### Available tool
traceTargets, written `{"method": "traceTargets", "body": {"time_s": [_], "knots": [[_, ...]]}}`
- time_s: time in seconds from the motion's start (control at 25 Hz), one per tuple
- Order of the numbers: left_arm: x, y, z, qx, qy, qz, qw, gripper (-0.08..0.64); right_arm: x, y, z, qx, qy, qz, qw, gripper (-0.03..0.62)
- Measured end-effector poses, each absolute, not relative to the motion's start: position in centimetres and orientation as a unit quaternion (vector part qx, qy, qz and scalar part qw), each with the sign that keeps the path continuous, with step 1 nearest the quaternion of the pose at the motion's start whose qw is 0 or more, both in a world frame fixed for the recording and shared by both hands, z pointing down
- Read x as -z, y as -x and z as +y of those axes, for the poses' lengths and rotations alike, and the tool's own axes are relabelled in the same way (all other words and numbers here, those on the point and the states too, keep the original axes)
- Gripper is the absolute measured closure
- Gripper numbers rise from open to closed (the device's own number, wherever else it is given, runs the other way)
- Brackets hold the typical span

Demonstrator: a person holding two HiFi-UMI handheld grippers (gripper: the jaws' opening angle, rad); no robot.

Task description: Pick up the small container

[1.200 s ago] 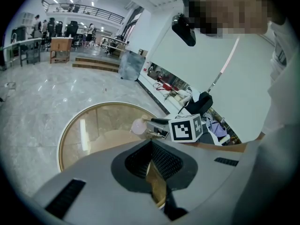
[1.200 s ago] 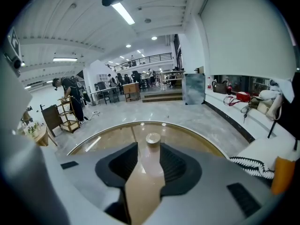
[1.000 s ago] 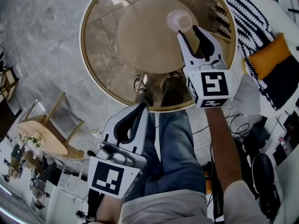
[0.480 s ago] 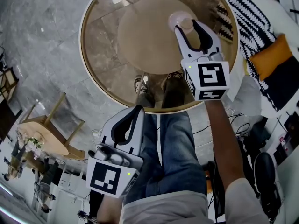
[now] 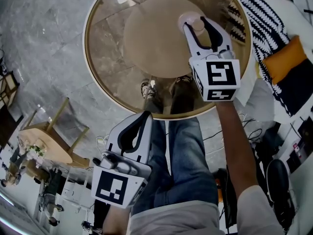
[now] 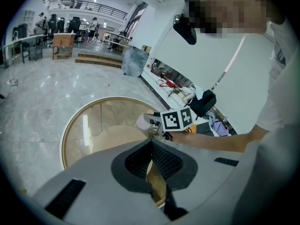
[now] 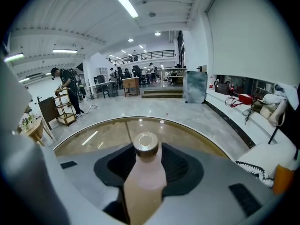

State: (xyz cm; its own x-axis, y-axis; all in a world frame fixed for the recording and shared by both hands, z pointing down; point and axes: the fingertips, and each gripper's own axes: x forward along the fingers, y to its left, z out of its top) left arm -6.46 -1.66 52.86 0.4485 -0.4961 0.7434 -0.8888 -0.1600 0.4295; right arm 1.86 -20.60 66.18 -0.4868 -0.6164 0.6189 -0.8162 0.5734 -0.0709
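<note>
small container [image 5: 190, 17] is standing upper right in the head view, between the right gripper [image 5: 194, 24] jaws, which are apart, having just been opening; be centring it before squeezing. left gripper [image 5: 145, 115] is idling, jaws together.

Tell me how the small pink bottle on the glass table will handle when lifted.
The small pink bottle looks smooth and rounded, so it may slip in a loose grip. It stands upright, tall and narrow, on the glass table, so a sideways nudge could tip it.
</note>
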Motion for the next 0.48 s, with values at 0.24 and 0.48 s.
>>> {"method": "traceTargets", "body": {"time_s": [0.24,0.48], "knots": [[-52.80,6.50,-1.68,-0.218,-0.731,-0.475,0.438,0.555,-66.09,-1.70,-20.45,-0.163,-0.419,-0.845,0.290,0.431],[-52.73,6.65,-1.73,-0.219,-0.730,-0.475,0.441,0.555,-66.04,-1.57,-20.56,-0.155,-0.417,-0.844,0.301,0.438]]}}
